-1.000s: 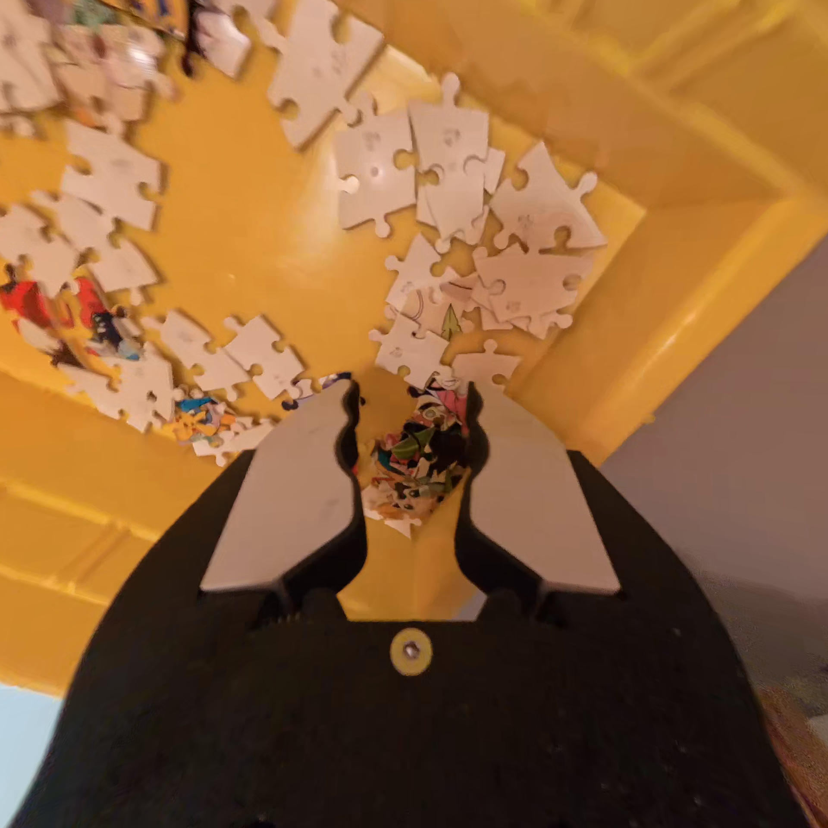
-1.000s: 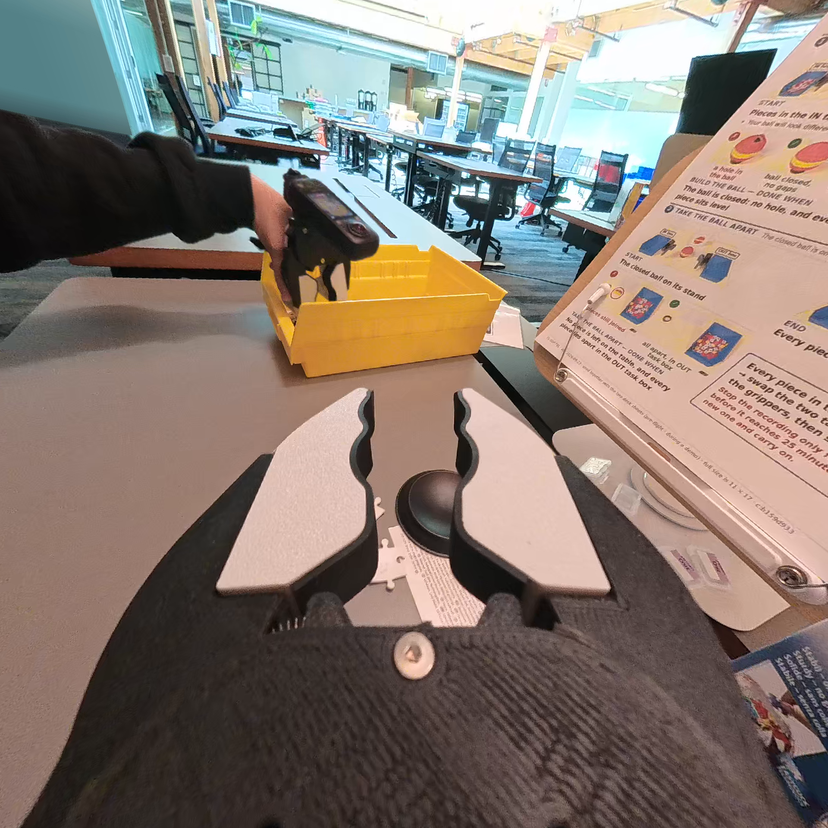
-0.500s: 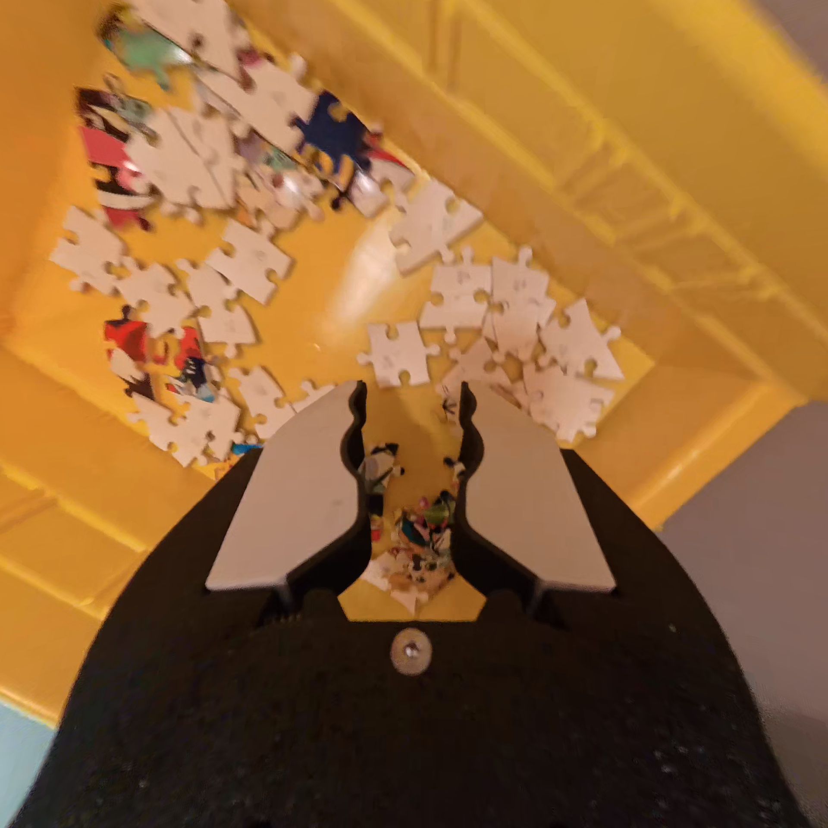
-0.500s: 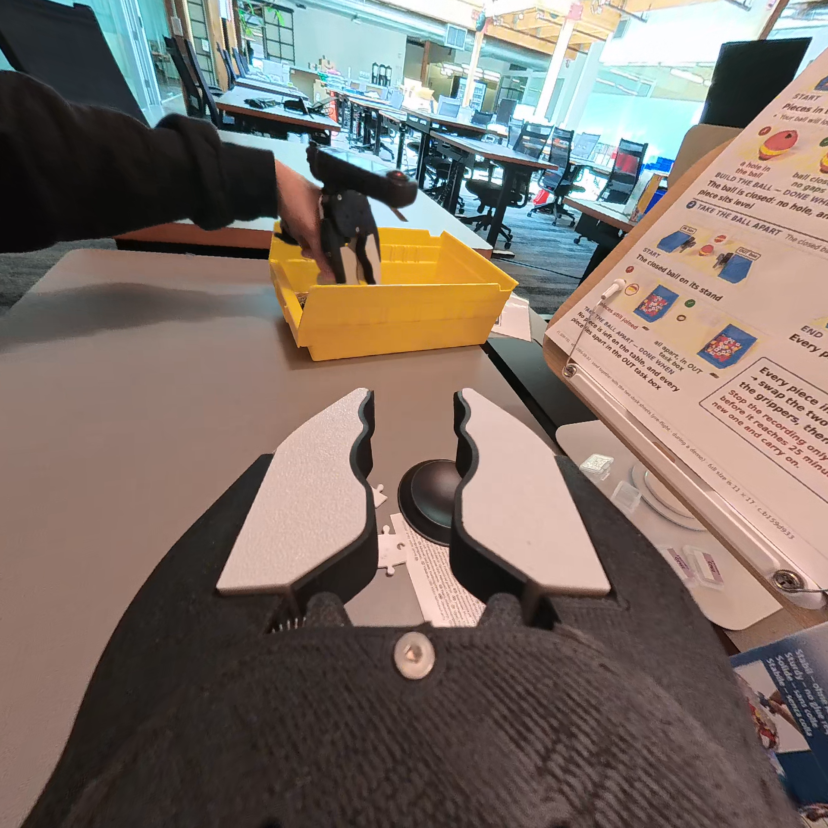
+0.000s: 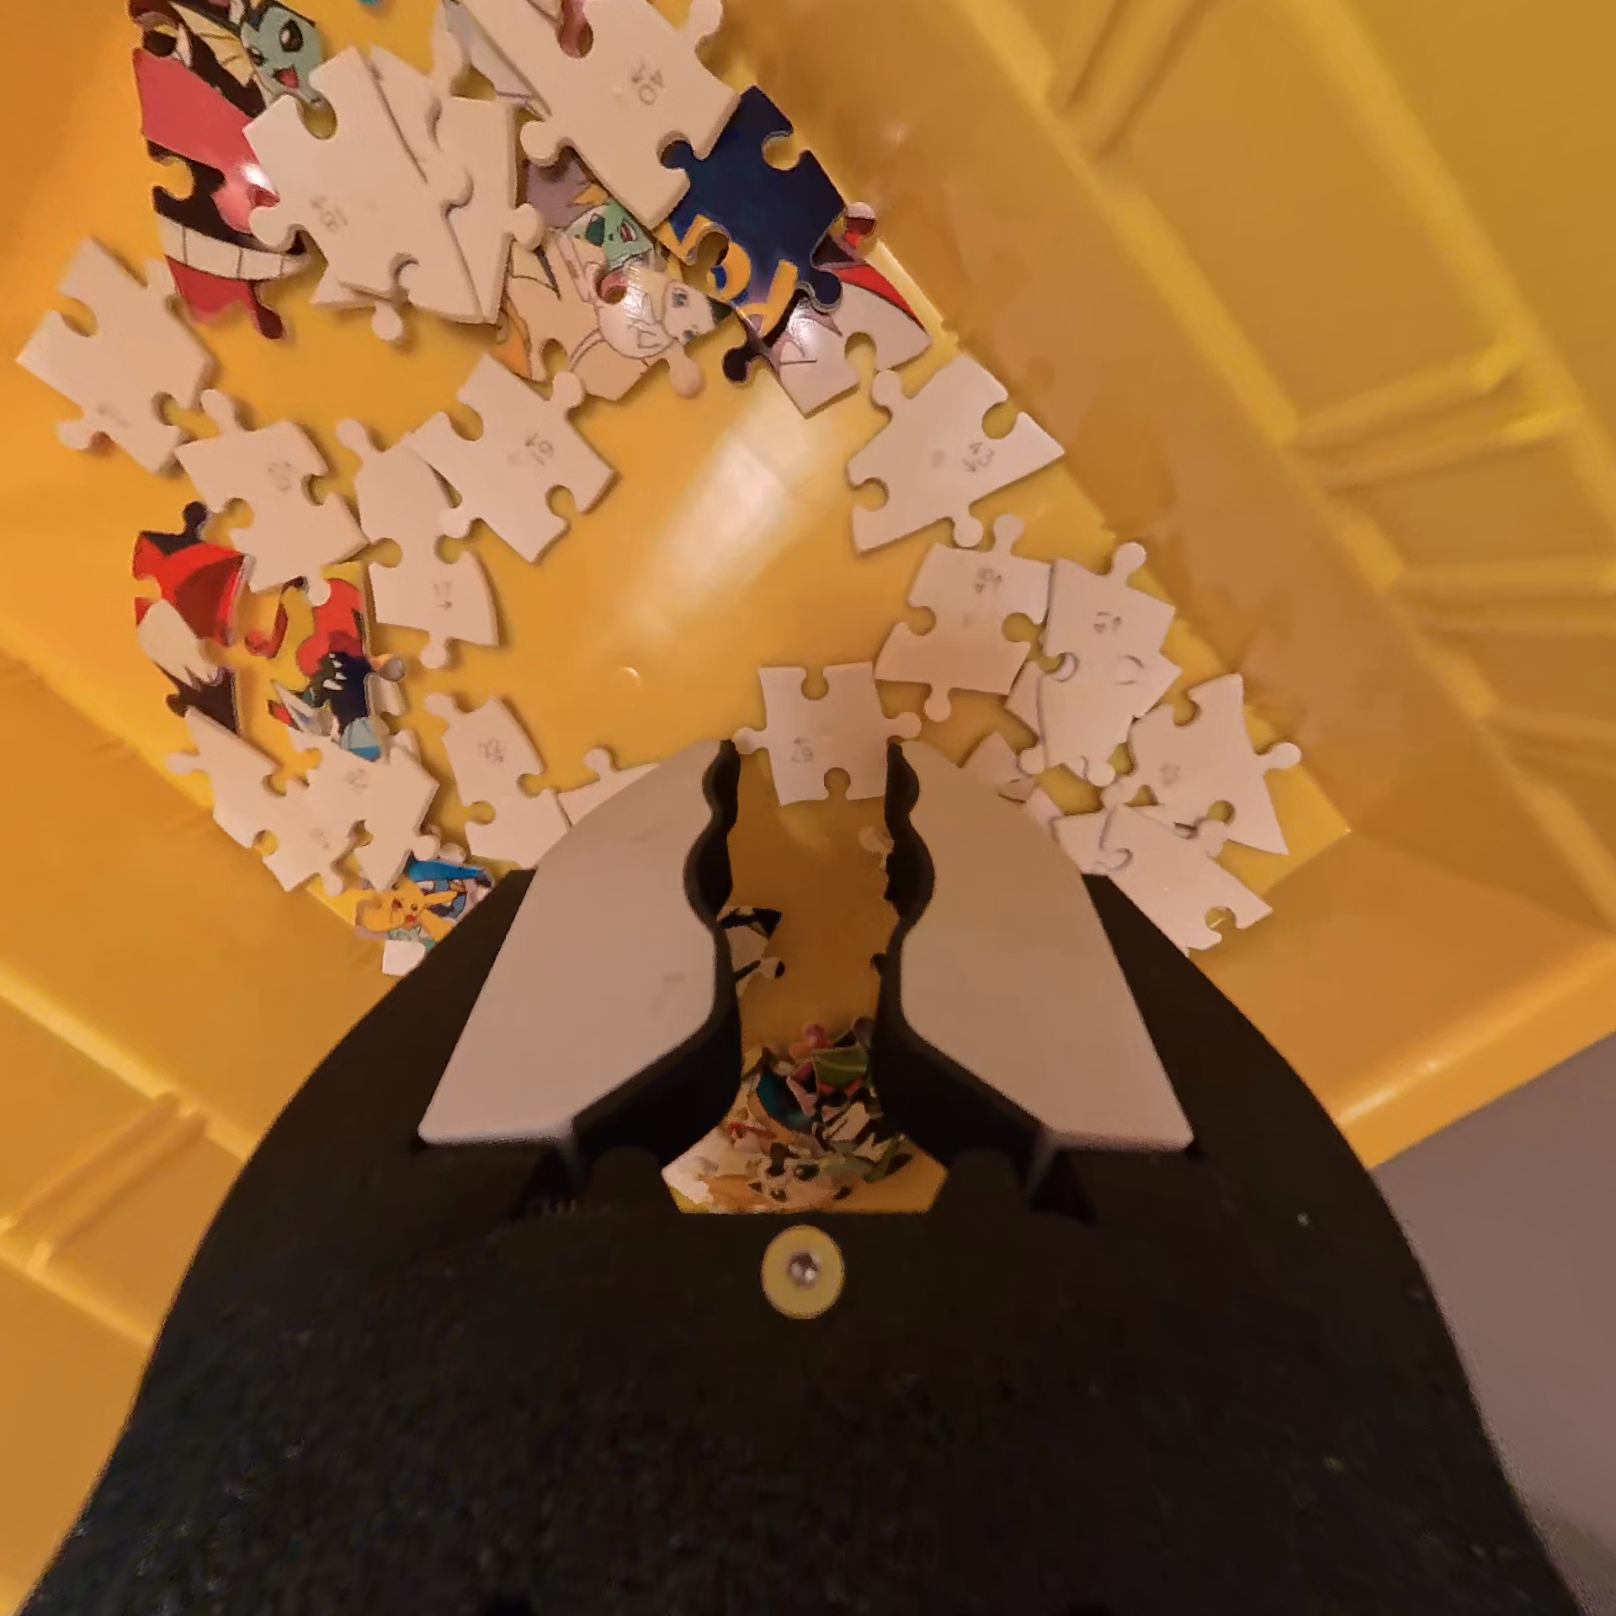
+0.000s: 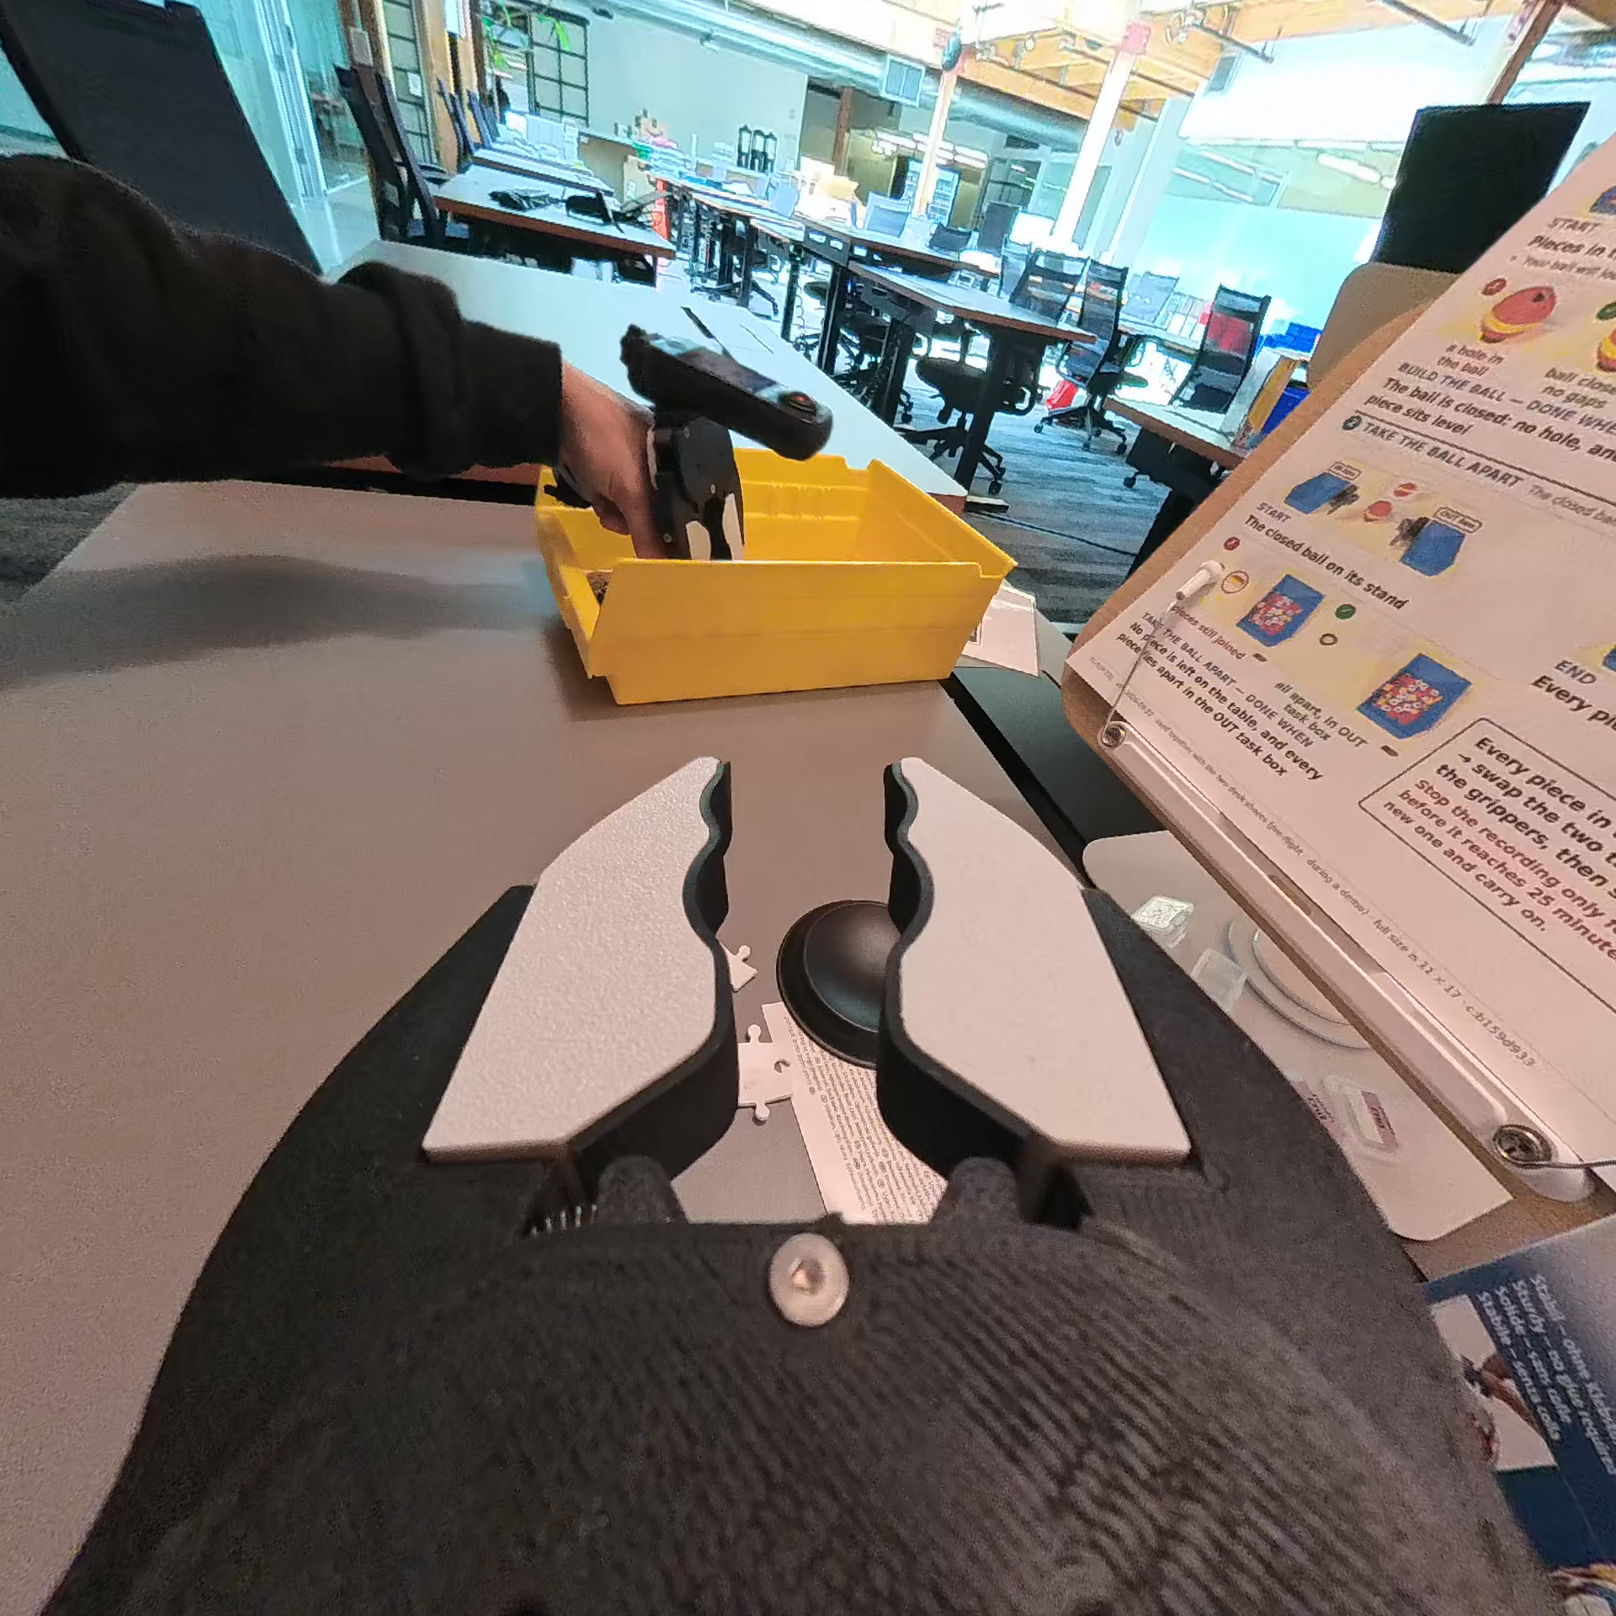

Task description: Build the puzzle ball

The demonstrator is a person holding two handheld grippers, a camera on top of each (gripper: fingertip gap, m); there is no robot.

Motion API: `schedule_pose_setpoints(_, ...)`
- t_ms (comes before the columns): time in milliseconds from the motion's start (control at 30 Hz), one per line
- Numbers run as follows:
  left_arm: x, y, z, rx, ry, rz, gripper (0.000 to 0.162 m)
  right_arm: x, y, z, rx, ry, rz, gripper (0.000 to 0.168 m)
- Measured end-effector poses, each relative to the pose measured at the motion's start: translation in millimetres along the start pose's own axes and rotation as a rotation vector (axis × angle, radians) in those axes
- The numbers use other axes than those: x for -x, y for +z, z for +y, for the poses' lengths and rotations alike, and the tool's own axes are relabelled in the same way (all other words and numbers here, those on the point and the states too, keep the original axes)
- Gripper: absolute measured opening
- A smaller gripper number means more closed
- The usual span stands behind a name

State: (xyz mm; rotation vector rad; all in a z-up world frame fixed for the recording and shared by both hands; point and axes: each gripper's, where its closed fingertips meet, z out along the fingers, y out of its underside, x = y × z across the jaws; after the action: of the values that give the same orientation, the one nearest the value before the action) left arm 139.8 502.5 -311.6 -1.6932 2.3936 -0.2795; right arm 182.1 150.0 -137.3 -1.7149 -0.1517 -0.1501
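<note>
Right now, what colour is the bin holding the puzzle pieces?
Yellow. The bin shows best in the right wrist view.

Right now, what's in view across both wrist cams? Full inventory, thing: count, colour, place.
bin: one, yellow, far side of table.
puzzle pieces: many, mostly white backs up, some printed, loose on bin floor.
table: one, grey.
stand: one, black, round, on table past right fingers.
loose pieces: two, white, beside stand.
paper sheet: one, white, printed, by stand.
instruction board: one, propped at right.
sleeve: one, black.
left gripper: open, inside bin.
right gripper: open, above table.
</note>
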Motion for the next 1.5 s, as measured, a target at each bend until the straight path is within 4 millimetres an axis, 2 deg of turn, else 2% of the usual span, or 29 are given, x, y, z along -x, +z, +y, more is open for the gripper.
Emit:
schedule_pose_setpoints(67, 5.2, -9.1, 0.3, -0.029, 0.038, -0.055, 0.031, 0.0, 1.3, 0.8, 0.017, 0.003, 0.006, 0.034)
schedule_pose_setpoints(100, 6.3, -20.3, -2.4, -0.058, 0.074, -0.088, 0.032, -0.4, 2.6, 1.7, 0.030, 0.011, 0.012, 0.034)
schedule_pose_setpoints(167, 4.9, -57.2, -14.5, -0.144, 0.164, -0.186, 0.032, 1.2, 7.0, 0.3, 0.040, 0.029, 0.015, 0.033)
schedule_pose_setpoints(200, -3.0, -79.3, -22.8, -0.193, 0.230, -0.224, 0.032, 2.9, 10.7, -3.1, 0.032, 0.046, 0.013, 0.034)
schedule_pose_setpoints(233, -19.8, -100.8, -31.8, -0.246, 0.324, -0.234, 0.032, 5.0, 15.4, -7.8, 0.019, 0.072, 0.011, 0.034)
schedule_pose_setpoints(300, -65.9, -136.9, -48.3, -0.343, 0.542, -0.242, 0.032, 7.8, 27.7, -17.8, -0.005, 0.156, 0.021, 0.033)
schedule_pose_setpoints(400, -141.2, -165.8, -64.7, -0.429, 0.852, -0.270, 0.032, 30.5, 50.1, -36.9, -0.061, 0.335, -0.066, 0.033)
schedule_pose_setpoints(500, -195.9, -173.0, -79.5, -0.496, 1.071, -0.366, 0.032, 60.4, 66.6, -50.6, -0.076, 0.408, -0.176, 0.034)
schedule_pose_setpoints(600, -233.1, -174.2, -94.1, -0.562, 1.188, -0.475, 0.032, 73.6, 72.9, -44.3, -0.012, 0.385, -0.168, 0.034)
schedule_pose_setpoints(733, -258.7, -177.5, -109.8, -0.604, 1.288, -0.636, 0.032, 75.4, 66.8, -33.3, 0.039, 0.405, -0.128, 0.021)
schedule_pose_setpoints(833, -275.7, -170.4, -113.8, -0.621, 1.323, -0.630, 0.032, 78.6, 56.7, -35.6, 0.004, 0.410, -0.131, 0.009)
schedule_pose_setpoints(867, -281.5, -167.6, -115.1, -0.633, 1.325, -0.620, 0.032, 75.4, 53.2, -30.6, 0.024, 0.398, -0.094, 0.003)
schedule_pose_setpoints(1000, -301.5, -156.2, -120.9, -0.672, 1.325, -0.620, 0.032, 74.2, 33.6, -15.6, 0.061, 0.415, -0.035, 0.003)
schedule_pose_setpoints(1100, -327.7, -153.1, -129.5, -0.830, 1.214, -0.514, 0.032, 62.9, -0.6, -1.1, 0.018, 0.510, 0.070, 0.002)
schedule_pose_setpoints(1167, -347.1, -149.7, -134.5, -0.935, 1.076, -0.350, 0.034, 51.5, -39.1, 6.7, -0.079, 0.633, 0.162, 0.002)
schedule_pose_setpoints(1267, -367.1, -146.0, -147.6, -1.083, 0.800, -0.104, 0.037, 34.8, -122.4, 26.1, -0.239, 0.790, 0.369, 0.003)
schedule_pose_setpoints(1367, -371.1, -141.5, -165.5, -1.158, 0.521, 0.081, 0.037, 25.7, -222.3, 57.7, -0.348, 0.898, 0.654, 0.002)
schedule_pose_setpoints(1433, -370.5, -139.7, -178.4, -1.188, 0.395, 0.179, 0.037, 29.9, -280.8, 84.1, -0.361, 0.947, 0.832, 0.002)
schedule_pose_setpoints(1500, -365.1, -136.8, -192.1, -1.190, 0.305, 0.225, 0.038, 41.4, -318.9, 106.9, -0.353, 1.014, 0.928, 0.002)
